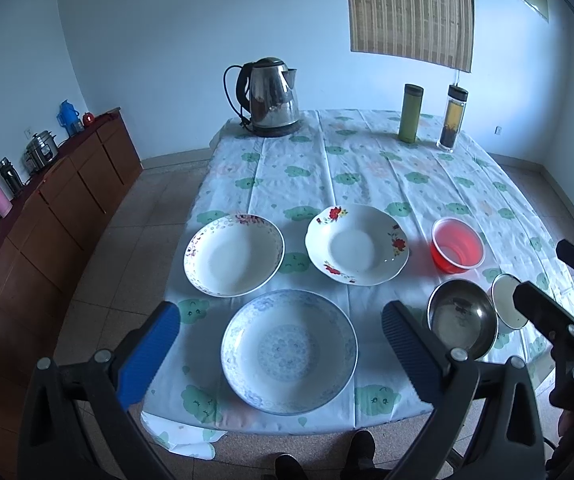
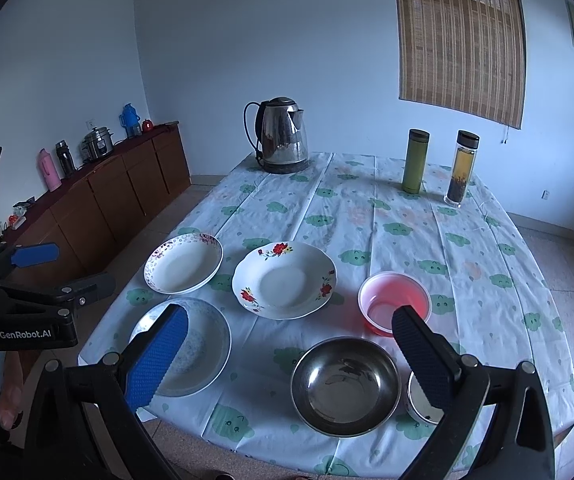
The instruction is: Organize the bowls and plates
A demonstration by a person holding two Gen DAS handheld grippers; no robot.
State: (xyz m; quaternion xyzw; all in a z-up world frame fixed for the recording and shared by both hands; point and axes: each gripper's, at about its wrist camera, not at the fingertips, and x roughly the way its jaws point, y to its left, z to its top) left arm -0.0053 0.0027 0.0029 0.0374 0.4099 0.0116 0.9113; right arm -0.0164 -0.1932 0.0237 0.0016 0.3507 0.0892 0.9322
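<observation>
1. Left wrist view, left gripper (image 1: 281, 344): blue-padded fingers spread wide, nothing between them, held above the near table edge.
2. Directly ahead between the fingers: blue-patterned white porcelain plate (image 1: 289, 347), flat on the cloud-print white tablecloth (image 1: 367, 160), nearest the table edge.
3. Behind it to the left: white deep plate with purple dotted rim (image 1: 234, 254). Behind to the right: white scalloped plate with red flowers (image 1: 357, 244). Both separate, not stacked.
4. Right of the flowered plate: translucent red plastic bowl (image 1: 457, 245). Nearer the edge: round stainless steel bowl (image 1: 462, 319), with a small metal-rimmed white dish (image 1: 505, 300) just beside it, partly hidden by the right gripper (image 1: 559, 280), visible only in part at the frame's right side.
5. Far end of table: stainless electric kettle (image 1: 273, 98), green cylindrical flask (image 1: 410, 113), clear tea bottle with black lid (image 1: 452, 117).
6. Right wrist view, right gripper (image 2: 287, 356): fingers spread wide, gripping nothing, framing the stainless steel bowl (image 2: 345, 386) near the table edge.
7. Left finger overlapping the blue-patterned plate (image 2: 203, 344); right finger overlapping the small dish (image 2: 419, 400) and the near rim of the red plastic bowl (image 2: 393, 300).
8. Left gripper (image 2: 59, 268) visible at left, beside the table, fingers apart.
</observation>
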